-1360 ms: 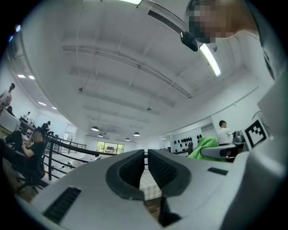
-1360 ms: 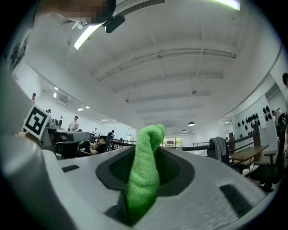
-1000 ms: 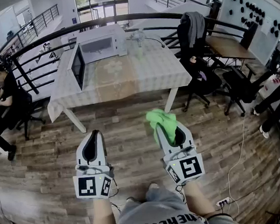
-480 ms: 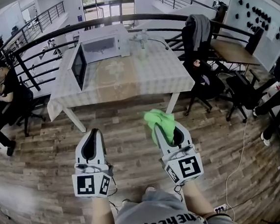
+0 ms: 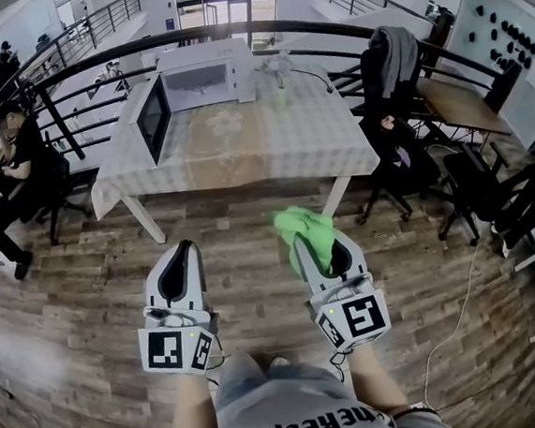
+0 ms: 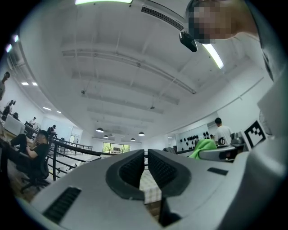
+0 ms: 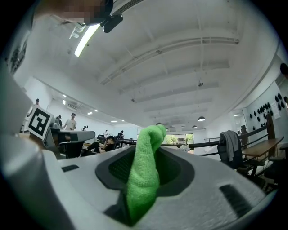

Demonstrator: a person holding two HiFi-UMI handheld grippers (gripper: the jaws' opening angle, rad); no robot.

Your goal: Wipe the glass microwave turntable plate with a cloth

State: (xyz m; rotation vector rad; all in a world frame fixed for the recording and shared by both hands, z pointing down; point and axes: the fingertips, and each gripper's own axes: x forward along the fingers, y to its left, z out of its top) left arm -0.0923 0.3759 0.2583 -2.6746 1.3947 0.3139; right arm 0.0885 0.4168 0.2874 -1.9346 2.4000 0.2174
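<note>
The person stood well back from the table (image 5: 271,156), which sat in the upper middle of the head view with a stretch of wood floor (image 5: 88,301) in between. Both grippers hung low in the frame, pointing up toward it.

The right gripper (image 5: 314,249) had its jaws clamped on a green cloth (image 5: 304,225), with a tuft sticking out past the tips. In the right gripper view the cloth ran straight up the middle between the pads. The left gripper (image 5: 182,256) carried nothing. Its pads (image 6: 134,170) were closed down to a thin slit, and only checked tablecloth showed through it.

The main thing for the next move was that all the work lay straight ahead and far off, out of reach of either gripper. The microwave (image 5: 205,73) sat at the upper left of the table, its door (image 5: 151,124) swung open to the left. The left gripper lined up nearer to it, and the cloth side pointed more at the table's middle.

The glass turntable plate honestly couldn't be pinned down. A faint pale round patch (image 5: 226,125) just in front of the microwave might have been it, or just tablecloth pattern. The oven's inside was too small to read.
</note>
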